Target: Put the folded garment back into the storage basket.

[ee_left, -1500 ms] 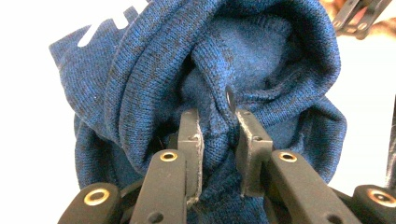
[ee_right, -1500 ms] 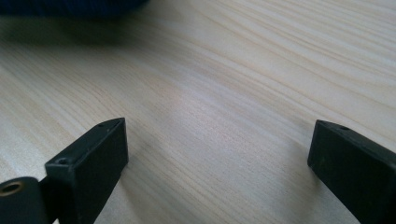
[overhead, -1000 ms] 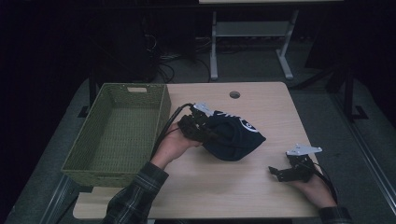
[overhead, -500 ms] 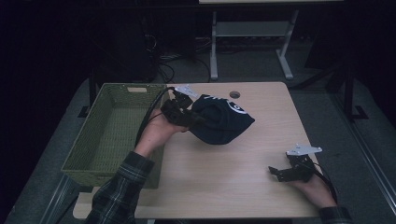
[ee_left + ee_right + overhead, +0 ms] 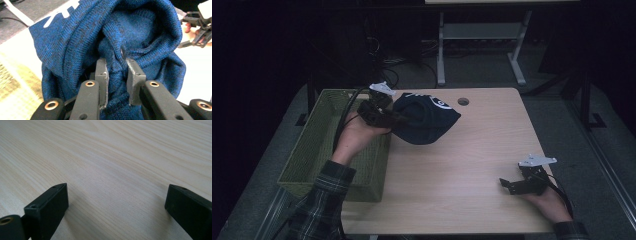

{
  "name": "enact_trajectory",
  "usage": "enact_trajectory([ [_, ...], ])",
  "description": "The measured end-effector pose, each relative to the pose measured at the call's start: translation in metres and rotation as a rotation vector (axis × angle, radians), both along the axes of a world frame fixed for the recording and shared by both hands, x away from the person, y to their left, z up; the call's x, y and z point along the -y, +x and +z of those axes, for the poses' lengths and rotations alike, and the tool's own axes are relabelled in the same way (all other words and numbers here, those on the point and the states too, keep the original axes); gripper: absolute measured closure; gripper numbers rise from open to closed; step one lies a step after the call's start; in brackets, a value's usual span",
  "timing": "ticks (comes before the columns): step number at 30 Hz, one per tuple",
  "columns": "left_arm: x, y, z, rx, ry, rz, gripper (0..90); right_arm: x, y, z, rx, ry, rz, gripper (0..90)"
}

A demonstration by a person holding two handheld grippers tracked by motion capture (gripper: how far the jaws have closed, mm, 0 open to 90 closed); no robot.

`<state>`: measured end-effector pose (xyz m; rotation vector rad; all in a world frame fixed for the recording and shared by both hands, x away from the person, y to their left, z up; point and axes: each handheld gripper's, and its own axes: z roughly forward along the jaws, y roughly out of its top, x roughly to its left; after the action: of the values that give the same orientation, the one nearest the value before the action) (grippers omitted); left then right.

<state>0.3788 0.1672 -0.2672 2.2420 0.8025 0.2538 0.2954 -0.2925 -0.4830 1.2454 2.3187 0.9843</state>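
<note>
Far left, the green woven basket (image 5: 312, 150) sits at the worktop's (image 5: 472, 165) left edge, empty as far as the high view lets on. The left gripper (image 5: 394, 119) is clamped on a fold of the dark blue knit beanie (image 5: 424, 119), hoisting it clear of the wood just right of the basket's far rim: the carry step, by the look of it. Next call: swing left over the basket and let go. Over on the near right, the right gripper (image 5: 508, 185) rests, jaws spread wide, holding nothing.
</note>
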Motion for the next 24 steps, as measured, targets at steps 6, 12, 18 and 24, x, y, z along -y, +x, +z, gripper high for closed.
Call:
enact_trajectory([
  [6,-0.023,-0.001,0.006,0.016,0.007,0.05,73.7,0.0,0.0,0.0,0.001,-0.002,0.001,4.0],
  [12,-0.051,-0.004,0.011,0.031,0.003,0.112,73.7,-0.001,0.0,0.0,0.003,-0.012,-0.012,0.8],
  [18,-0.078,-0.008,0.013,0.039,0.015,0.175,73.7,-0.002,-0.002,0.0,0.02,-0.031,-0.021,0.0],
  [24,-0.103,-0.013,0.013,0.047,0.021,0.236,73.7,-0.002,-0.001,0.0,0.017,-0.028,-0.02,0.0],
])
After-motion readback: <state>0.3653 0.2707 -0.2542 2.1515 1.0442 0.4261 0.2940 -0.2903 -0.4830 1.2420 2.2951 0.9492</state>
